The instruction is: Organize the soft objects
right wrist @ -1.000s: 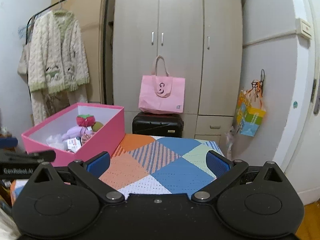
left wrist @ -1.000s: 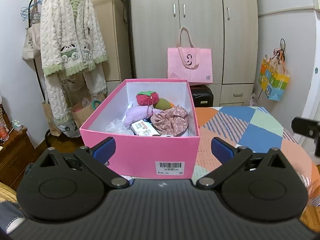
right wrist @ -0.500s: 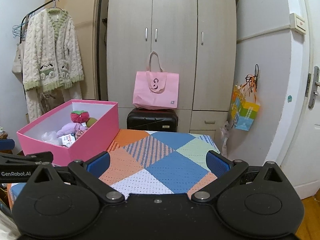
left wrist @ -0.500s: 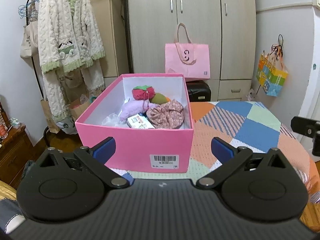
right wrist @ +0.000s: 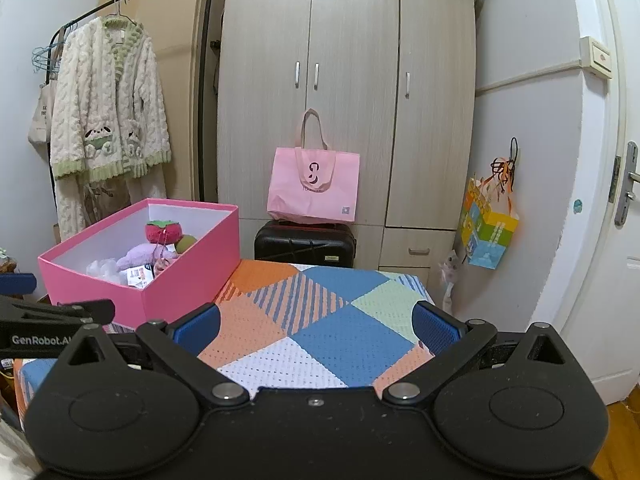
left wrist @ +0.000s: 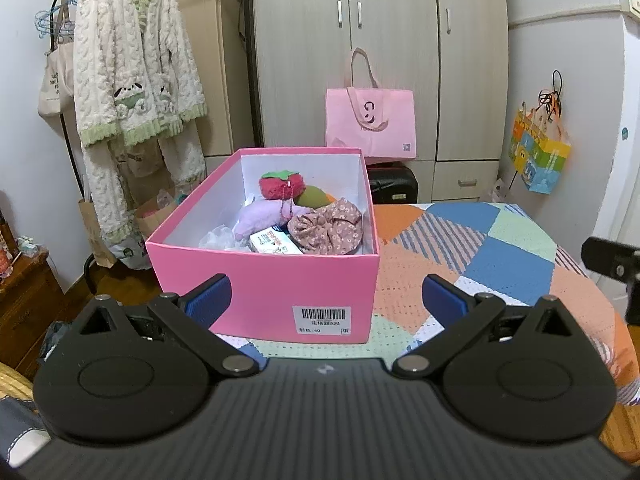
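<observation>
A pink box [left wrist: 264,288] stands on the patchwork table cover [left wrist: 472,248]; it also shows at the left of the right wrist view [right wrist: 188,280]. Inside lie a red strawberry plush [left wrist: 282,185], a green plush [left wrist: 312,197], a purple plush [left wrist: 260,219], a floral scrunchie [left wrist: 328,230], a small printed packet [left wrist: 276,242] and white crumpled material [left wrist: 218,237]. My left gripper [left wrist: 326,300] is open and empty, just in front of the box. My right gripper [right wrist: 316,326] is open and empty over the cover, to the right of the box.
A wardrobe [right wrist: 348,92] stands behind the table, with a pink tote bag [right wrist: 314,186] on a black suitcase [right wrist: 306,244]. A fluffy robe [left wrist: 132,80] hangs on a rack at the left. A colourful bag [right wrist: 488,228] hangs on the right wall near the door [right wrist: 616,200].
Both grippers have drawn back from the box and risen a little; the box looks smaller and more of the table cover shows. Both stay open and empty.
</observation>
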